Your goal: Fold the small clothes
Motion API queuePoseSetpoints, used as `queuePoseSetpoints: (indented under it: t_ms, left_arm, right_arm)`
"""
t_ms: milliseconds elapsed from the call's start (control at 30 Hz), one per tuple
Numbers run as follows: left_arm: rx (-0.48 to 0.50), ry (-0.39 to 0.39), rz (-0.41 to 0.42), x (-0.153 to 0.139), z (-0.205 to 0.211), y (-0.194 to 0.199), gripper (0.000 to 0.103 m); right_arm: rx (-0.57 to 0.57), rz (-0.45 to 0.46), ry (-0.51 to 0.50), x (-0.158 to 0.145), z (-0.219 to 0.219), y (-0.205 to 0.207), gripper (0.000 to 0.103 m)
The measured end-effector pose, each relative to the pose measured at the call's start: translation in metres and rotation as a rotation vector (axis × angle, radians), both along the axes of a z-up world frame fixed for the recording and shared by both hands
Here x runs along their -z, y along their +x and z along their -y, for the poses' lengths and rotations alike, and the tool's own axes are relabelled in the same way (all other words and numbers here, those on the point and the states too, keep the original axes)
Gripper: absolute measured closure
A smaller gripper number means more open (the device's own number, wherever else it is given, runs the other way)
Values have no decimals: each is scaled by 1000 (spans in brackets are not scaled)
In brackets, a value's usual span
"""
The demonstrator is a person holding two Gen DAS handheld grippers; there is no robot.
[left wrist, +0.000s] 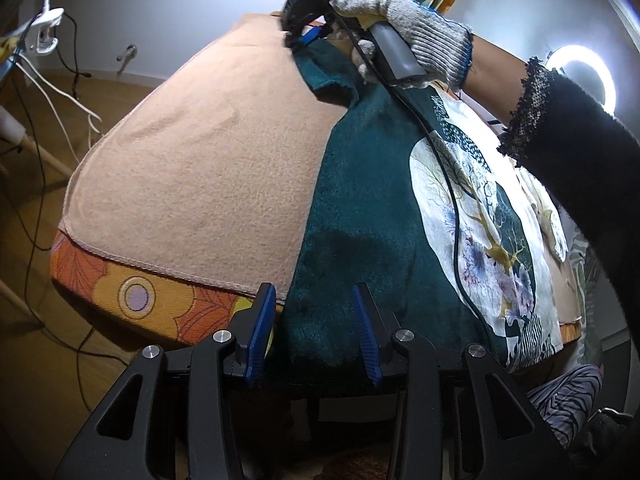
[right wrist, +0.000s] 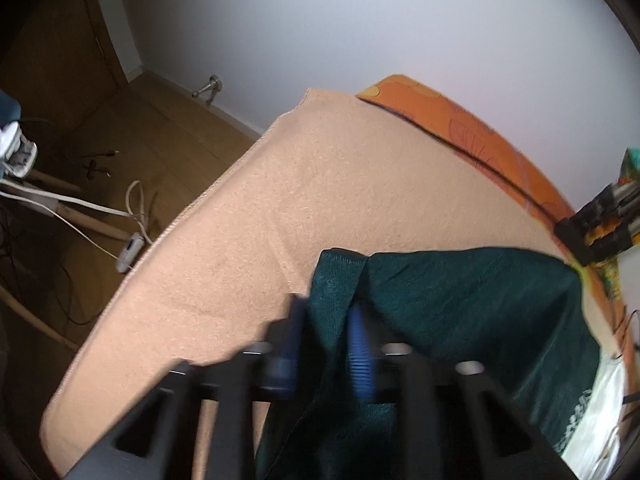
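Item: dark green garment [left wrist: 352, 216] with a white printed panel [left wrist: 472, 208], small, lying flat lengthwise on the peach blanket [left wrist: 192, 168] that covers the surface. It runs from the near edge toward the far edge, on the right-hand half of the blanket; the left half is bare.

Far end: a green corner flap [right wrist: 336, 276] is lifted off the blanket and sits between the blue pads of the right gripper [right wrist: 326, 344]. The jaws are drawn in on the cloth, so this reads as a pinch (the view is motion-blurred, so how deep the bite goes cannot be told). A gloved hand [left wrist: 404, 32] holds that tool.

Near end: the left gripper [left wrist: 316, 336] straddles the garment's near hem, jaws partly apart, fabric lying between the pads but not visibly squeezed.

Step in hand, as judged: taking hold of both ends on one side for a lengthwise fold.

Handling notes:
- Close the left jaws on the hem before lifting, or the near end will lag.
- Catch the garment only; the blanket beneath is soft and could be pinched too.
- Raise both ends together and evenly, keeping the edge taut.
- Carry the edge across toward the printed side and lay it down parallel.

Surroundings: orange patterned cover [left wrist: 160, 308] under the blanket; ring light [left wrist: 580, 76] at right; cables on the wooden floor [right wrist: 132, 216].
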State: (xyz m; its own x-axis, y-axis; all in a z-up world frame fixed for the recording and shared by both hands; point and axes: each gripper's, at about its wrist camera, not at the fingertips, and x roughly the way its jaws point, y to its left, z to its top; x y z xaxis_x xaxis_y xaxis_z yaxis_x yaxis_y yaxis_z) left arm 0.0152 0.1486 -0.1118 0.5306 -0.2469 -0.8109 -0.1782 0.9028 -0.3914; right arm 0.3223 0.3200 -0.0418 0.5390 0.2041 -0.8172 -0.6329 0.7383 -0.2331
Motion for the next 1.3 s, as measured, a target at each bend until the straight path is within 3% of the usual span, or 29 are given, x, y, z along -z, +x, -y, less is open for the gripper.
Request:
queuePoseSetpoints:
  t_ms: [67,333,600,767,900,933,967,1000,1300]
  left_arm:
    - [2,10,4,0,1,0,67]
    - [19,62,13,3,7,5,66]
    - [33,162,10,4,20,20,66]
    - [33,190,10,5,23,25,66]
    - [50,167,13,5,25,26,66]
    - [55,166,16,5,26,26,71]
    - [70,151,21,5,27,25,89]
    - [82,131,24,5,28,25,98]
    - [212,85,135,-20,59,21,102]
  right_arm:
    - [8,-7,17,-4,6,1,103]
    - [25,-45,286,-65,63,13,103]
    - [20,-60,370,-93,106,13,103]
    - [8,-60,421,-110,133,13,103]
    - [4,-50,435,-116,149,14,103]
    - [5,-50,436,-117,152,15,103]
    - [5,-51,439,-117,155,16,103]
    - [6,-51,442,-117,159,17,103]
    - [40,-56,464,-105,207,23,103]
